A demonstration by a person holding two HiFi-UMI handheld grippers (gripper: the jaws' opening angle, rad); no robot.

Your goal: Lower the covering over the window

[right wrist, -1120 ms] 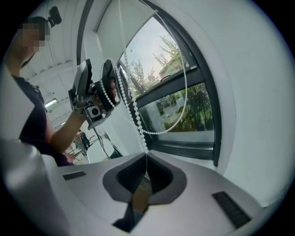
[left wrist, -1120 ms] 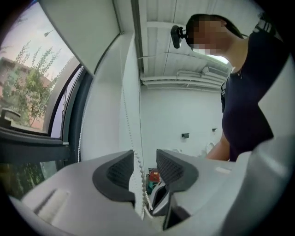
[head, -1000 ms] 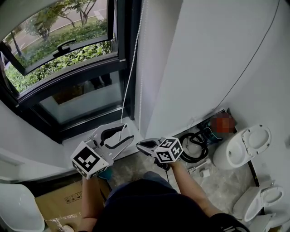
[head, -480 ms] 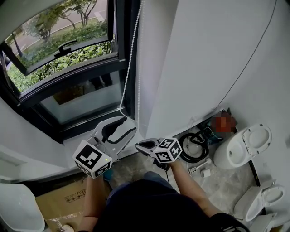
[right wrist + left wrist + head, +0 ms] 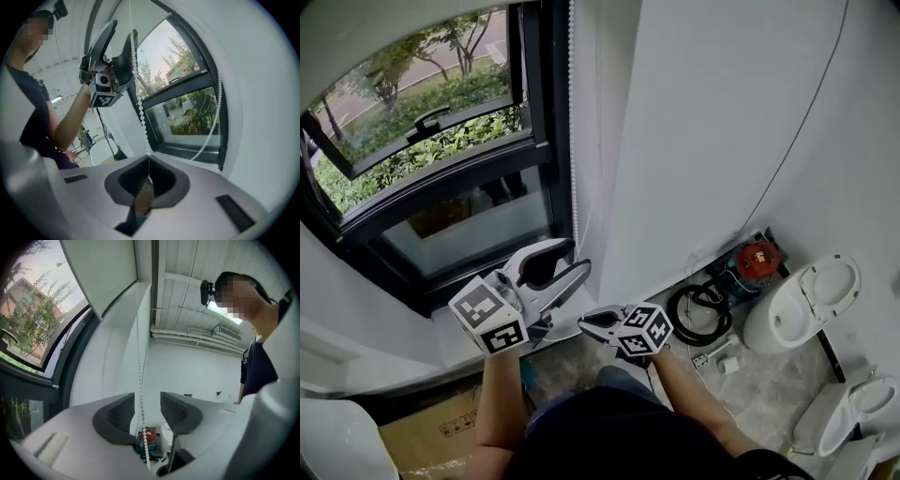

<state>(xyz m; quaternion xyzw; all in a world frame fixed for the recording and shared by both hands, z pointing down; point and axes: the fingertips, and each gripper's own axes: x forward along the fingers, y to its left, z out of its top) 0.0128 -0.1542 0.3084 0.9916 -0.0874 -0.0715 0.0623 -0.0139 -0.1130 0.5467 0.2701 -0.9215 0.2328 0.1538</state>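
A white bead chain (image 5: 573, 141) hangs beside the dark window frame (image 5: 546, 112). In the head view my left gripper (image 5: 575, 255) stands open around it. In the left gripper view the chain (image 5: 139, 380) runs free between the two pads (image 5: 117, 414), touching neither. My right gripper (image 5: 584, 322) sits lower and is shut on the chain (image 5: 140, 112), which enters its jaws (image 5: 149, 161). The right gripper view shows the left gripper (image 5: 124, 30) above on the same strand. The chain's other strand (image 5: 213, 126) loops down at the right. The pale covering (image 5: 103, 273) sits high over the window.
A white wall (image 5: 712, 122) rises right of the window. On the floor lie a red device (image 5: 757, 255), a black hose coil (image 5: 698, 314) and two white toilets (image 5: 802, 305) (image 5: 853, 412). A cardboard box (image 5: 422, 441) lies at the lower left. The window sash (image 5: 422, 122) is tilted open.
My left gripper has moved up and right along the chain, and its jaws now stand around the strand. The right gripper has stayed almost in place, still shut.
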